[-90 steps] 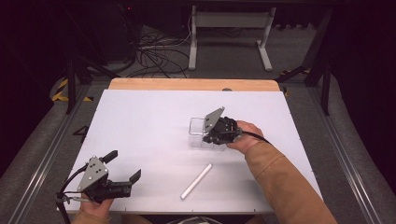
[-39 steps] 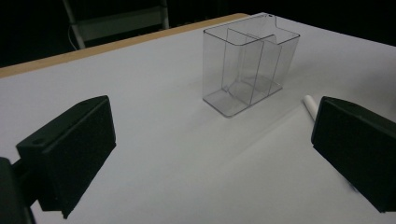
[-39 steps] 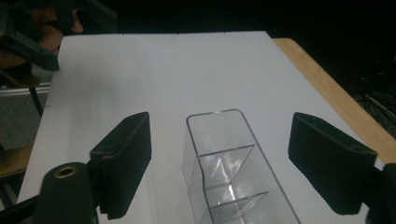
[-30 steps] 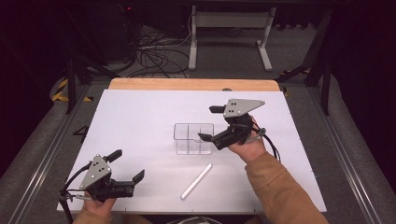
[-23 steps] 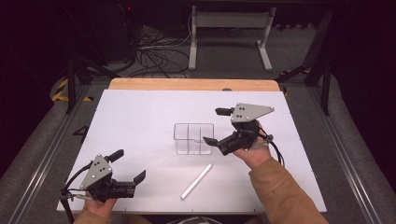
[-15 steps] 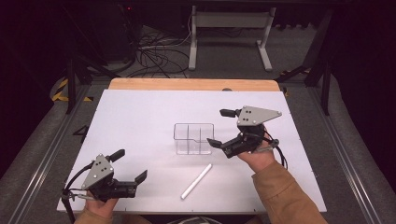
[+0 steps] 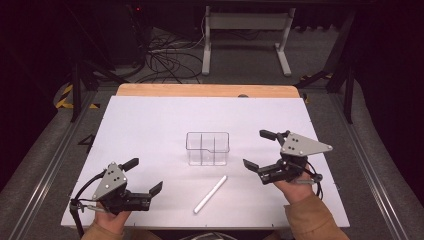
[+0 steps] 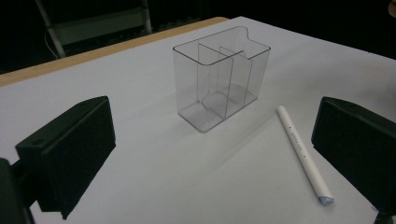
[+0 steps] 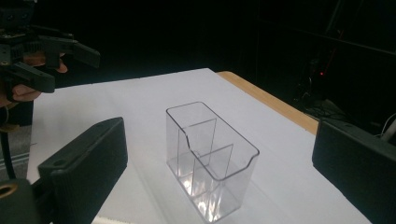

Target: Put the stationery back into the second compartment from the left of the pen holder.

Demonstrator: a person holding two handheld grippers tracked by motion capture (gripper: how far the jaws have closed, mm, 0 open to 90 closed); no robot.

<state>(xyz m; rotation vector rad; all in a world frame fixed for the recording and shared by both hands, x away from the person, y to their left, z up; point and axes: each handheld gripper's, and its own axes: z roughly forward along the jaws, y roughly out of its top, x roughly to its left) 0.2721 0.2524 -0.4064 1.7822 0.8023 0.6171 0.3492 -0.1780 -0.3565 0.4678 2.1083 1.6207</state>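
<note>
organizer (image 7: 208, 148): clear glossy plastic | marker (image 7: 210, 194): white, smooth | table (image 7: 150, 125): matt white, wooden edge

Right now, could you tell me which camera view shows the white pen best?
The left gripper view: the white pen lies close up and whole on the table, beside the clear organizer. The high view shows it whole too, but small, in front of the organizer. The right gripper view looks at the organizer instead.
</note>
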